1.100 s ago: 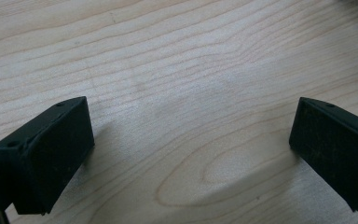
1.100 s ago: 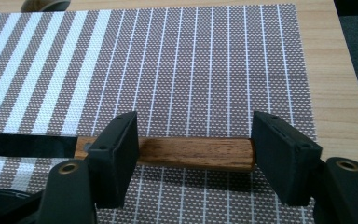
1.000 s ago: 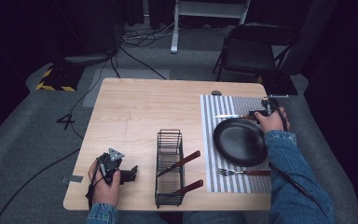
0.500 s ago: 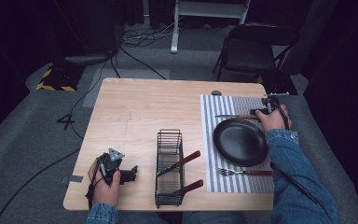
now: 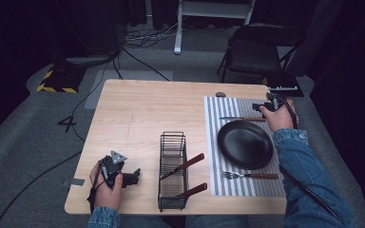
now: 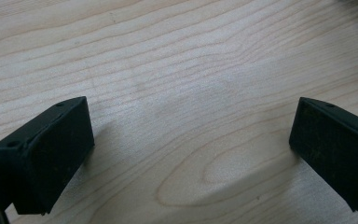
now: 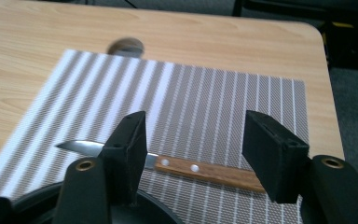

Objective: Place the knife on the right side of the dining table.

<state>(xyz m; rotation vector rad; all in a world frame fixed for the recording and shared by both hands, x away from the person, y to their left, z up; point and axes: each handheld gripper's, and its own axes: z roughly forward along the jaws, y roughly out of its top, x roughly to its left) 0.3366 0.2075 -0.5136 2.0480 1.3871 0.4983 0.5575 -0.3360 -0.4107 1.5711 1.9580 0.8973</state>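
Since a second ago the right tongs (image 5: 269, 107) have drawn back toward the far right corner of the light wooden table (image 5: 142, 114), off the rim of the round black plate (image 5: 244, 144); the left tongs (image 5: 123, 176) have not shifted.

From where I stand, the table sits on grey carpet in a dark room, with a black folding chair (image 5: 261, 47) beyond its far edge and black cables trailing over the floor. The left half of the tabletop is bare wood, with open space all the way to the far edge. The right half is covered by a grey-and-white striped placemat (image 5: 233, 105).

The right tongs hover over the mat's far end, jaws open, straddling a wooden-handled table knife (image 7: 186, 168) that lies flat on the stripes just beyond the plate, blade pointing left. They do not touch it. A wooden-handled fork (image 5: 249, 175) lies on the mat on the near side of the plate.

The left tongs rest low at the near left corner, jaws spread wide with nothing but wood grain between them. Just to their right stands a black wire rack (image 5: 172, 171) holding two more wooden-handled utensils (image 5: 190, 164), between the left hand (image 5: 105, 187) and the mat.
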